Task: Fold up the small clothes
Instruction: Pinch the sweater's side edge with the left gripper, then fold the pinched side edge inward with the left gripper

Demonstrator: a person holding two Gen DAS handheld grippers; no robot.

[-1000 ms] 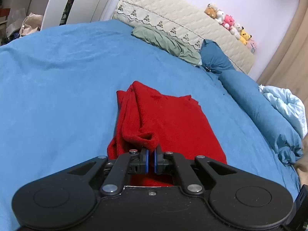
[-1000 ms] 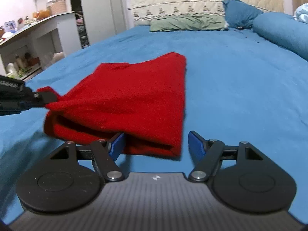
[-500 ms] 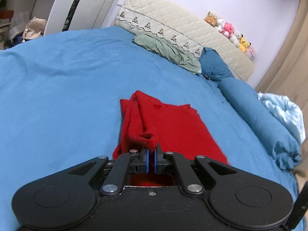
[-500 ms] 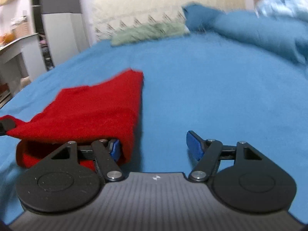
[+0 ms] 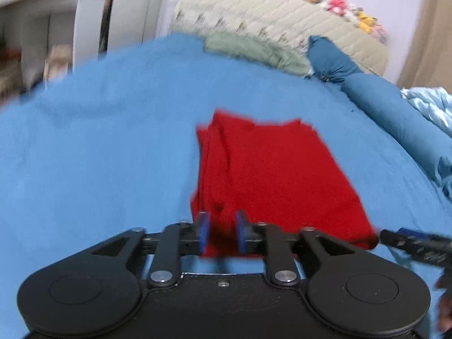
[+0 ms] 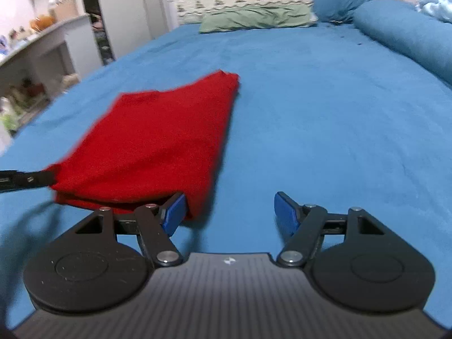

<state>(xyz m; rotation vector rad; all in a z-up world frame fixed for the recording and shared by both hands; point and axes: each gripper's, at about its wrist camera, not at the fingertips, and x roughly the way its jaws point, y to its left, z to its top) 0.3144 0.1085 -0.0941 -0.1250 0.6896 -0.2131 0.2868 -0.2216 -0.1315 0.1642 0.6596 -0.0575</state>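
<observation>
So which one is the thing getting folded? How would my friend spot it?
Look at the big blue bed with pillows at the far end. In the middle of the sheet, just ahead of the left gripper and right gripper, lies a folded red garment. It is the only bright red thing; everything near it is blue, green or cream.

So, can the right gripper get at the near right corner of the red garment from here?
Probably yes. The right gripper is open, and the red garment has its near corner at the gripper's left finger, with only blue bedsheet around it. A small shift left should straddle it.
</observation>
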